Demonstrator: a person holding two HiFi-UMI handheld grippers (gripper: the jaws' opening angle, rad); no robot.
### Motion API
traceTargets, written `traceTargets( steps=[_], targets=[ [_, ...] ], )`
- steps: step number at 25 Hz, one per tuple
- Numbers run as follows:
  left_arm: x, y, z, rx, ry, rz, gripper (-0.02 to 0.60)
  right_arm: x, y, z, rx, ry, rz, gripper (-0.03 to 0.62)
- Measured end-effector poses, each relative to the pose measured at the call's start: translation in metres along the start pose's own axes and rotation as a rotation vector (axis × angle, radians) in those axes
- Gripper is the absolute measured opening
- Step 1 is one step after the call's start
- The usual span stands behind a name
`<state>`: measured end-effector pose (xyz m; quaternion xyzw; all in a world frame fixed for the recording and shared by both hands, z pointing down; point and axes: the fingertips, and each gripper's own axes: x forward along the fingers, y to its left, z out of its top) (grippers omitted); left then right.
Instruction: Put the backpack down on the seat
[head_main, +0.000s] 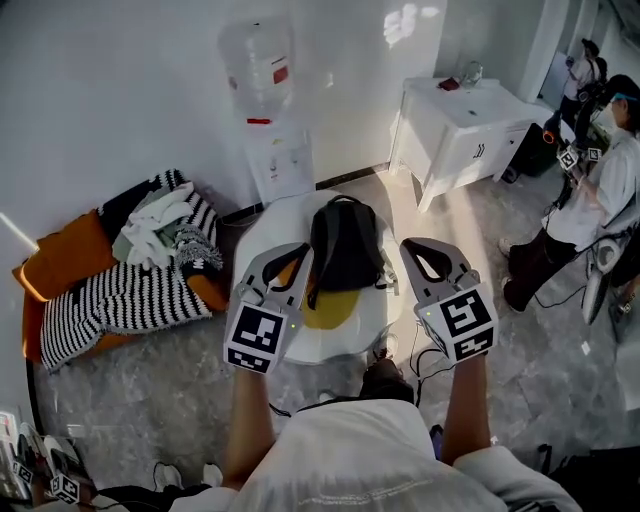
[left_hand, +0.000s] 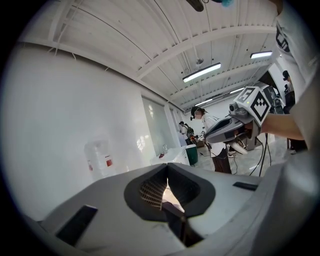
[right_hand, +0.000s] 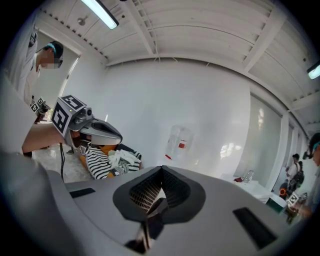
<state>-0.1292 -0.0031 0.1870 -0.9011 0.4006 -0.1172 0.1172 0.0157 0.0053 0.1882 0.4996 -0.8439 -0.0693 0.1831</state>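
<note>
A black backpack (head_main: 345, 245) lies on the round white seat (head_main: 268, 222), partly over a yellow cushion (head_main: 330, 310). My left gripper (head_main: 298, 252) hovers at the backpack's left side and my right gripper (head_main: 410, 246) at its right side, both lifted above the seat. Neither touches the backpack. In the left gripper view the jaws (left_hand: 167, 166) meet with nothing between them. The right gripper view shows the same: jaws (right_hand: 161, 168) shut and empty. Both gripper cameras look up at the white wall and ceiling, so the backpack is hidden in them.
A water dispenser (head_main: 270, 110) stands against the wall behind the seat. An orange sofa (head_main: 60, 262) with striped blankets and clothes is at the left. A white cabinet (head_main: 465, 125) stands at the back right, a person (head_main: 590, 200) beside it. Cables lie on the floor.
</note>
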Motion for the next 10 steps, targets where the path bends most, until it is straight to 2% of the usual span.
traceTargets(
  steps=[10],
  targets=[
    [0.022,0.001,-0.016,-0.002,0.021,0.0,0.002,0.019,-0.009,-0.018,0.012,0.011,0.021,0.003]
  ],
)
